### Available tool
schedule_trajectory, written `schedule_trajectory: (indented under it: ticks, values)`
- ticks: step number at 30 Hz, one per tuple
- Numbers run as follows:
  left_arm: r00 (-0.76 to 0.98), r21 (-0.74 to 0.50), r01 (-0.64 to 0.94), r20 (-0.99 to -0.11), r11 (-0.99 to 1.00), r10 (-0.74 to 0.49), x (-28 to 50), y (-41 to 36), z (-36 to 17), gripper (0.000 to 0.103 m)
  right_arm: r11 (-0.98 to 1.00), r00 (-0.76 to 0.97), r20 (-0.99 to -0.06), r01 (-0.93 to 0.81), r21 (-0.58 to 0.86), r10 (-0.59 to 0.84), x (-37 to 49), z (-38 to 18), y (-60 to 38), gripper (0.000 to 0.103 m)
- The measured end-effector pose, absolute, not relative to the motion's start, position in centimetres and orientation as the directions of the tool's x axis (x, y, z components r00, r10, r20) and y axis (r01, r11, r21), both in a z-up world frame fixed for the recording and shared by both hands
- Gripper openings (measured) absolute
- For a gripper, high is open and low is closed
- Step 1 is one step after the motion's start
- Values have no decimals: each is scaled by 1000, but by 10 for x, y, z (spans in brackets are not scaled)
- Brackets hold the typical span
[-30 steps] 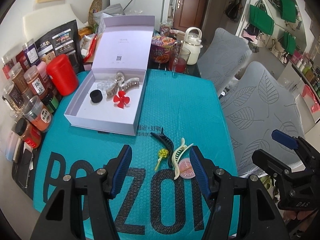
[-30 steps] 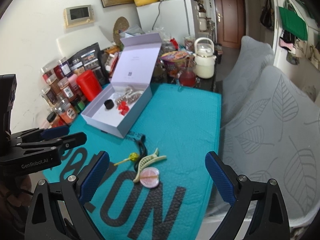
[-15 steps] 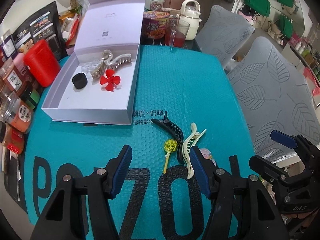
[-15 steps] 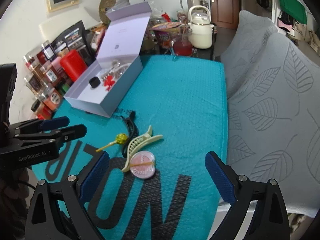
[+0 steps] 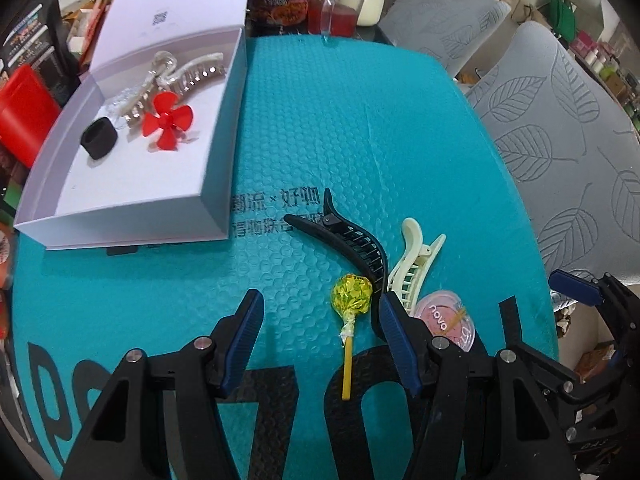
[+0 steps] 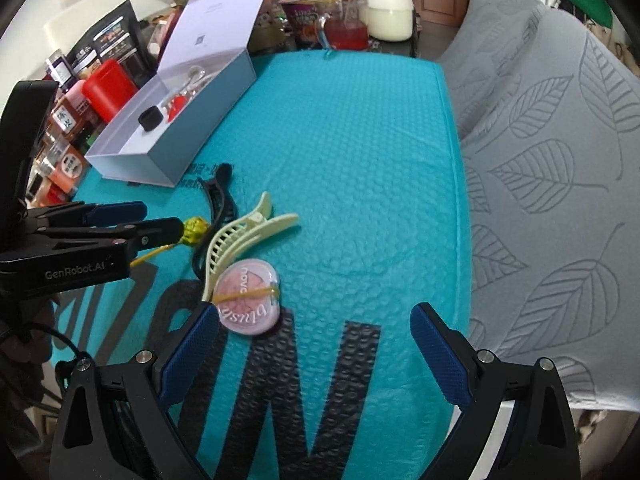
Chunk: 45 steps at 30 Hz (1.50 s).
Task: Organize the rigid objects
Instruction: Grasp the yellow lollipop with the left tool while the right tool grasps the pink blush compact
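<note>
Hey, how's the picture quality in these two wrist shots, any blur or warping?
Left wrist view: strong fisheye bending, dark corners, the white box edges slightly smeared. Right wrist view: same curved warp, the teal mat fairly sharp, lighting even, no harsh glare.

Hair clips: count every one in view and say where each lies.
4. Black hair clip and cream hair clip lie on the teal mat; a pearly claw clip and clear clip lie in the white box.

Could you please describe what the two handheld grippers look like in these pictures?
Both the left gripper and the right gripper have black plastic frames with silver screws and ribbed blue pads on the jaws. White "GenRobot.AI" lettering marks the left one's side.
</note>
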<state>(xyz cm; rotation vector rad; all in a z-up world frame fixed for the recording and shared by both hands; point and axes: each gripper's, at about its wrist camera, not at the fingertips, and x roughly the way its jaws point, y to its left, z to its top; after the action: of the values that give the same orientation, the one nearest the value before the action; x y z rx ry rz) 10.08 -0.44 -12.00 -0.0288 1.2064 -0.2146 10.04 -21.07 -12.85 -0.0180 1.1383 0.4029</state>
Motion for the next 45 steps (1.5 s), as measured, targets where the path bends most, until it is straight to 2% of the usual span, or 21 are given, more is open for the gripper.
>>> schedule_trajectory:
  ticks: [16, 18, 21, 27, 33, 40, 43, 45]
  values:
    - [364, -113, 208, -913, 972, -184, 115, -8, -144, 59, 930, 335, -893, -311, 196, 300, 111, -151, -207, 98]
    - [363, -94, 239, -915, 967, -178, 117, -16, -147, 31, 930, 333, -895, -315, 191, 296, 112, -151, -205, 98]
    - [370, -48, 291, -915, 955, -159, 118, -28, -149, 24, 929, 330, -898, -320, 184, 291, 112, -153, -202, 98]
    - [360, -75, 294, -915, 953, -184, 117, -26, -145, 24, 925, 328, -899, -338, 176, 291, 112, -155, -194, 98]
    - [337, -148, 227, -915, 963, -220, 105, -5, -137, 24, 918, 319, -902, -358, 169, 290, 112, -161, -183, 98]
    - [328, -155, 184, -921, 971, -209, 92, 7, -135, 24, 899, 312, -907, -417, 137, 283, 110, -170, -162, 98]
    - [331, -152, 176, -921, 973, -204, 87, 10, -134, 24, 889, 338, -903, -449, 93, 265, 104, -171, -149, 92]
    - [337, -150, 172, -920, 974, -201, 85, 12, -134, 24, 885, 356, -901, -462, 60, 247, 102, -171, -144, 85]
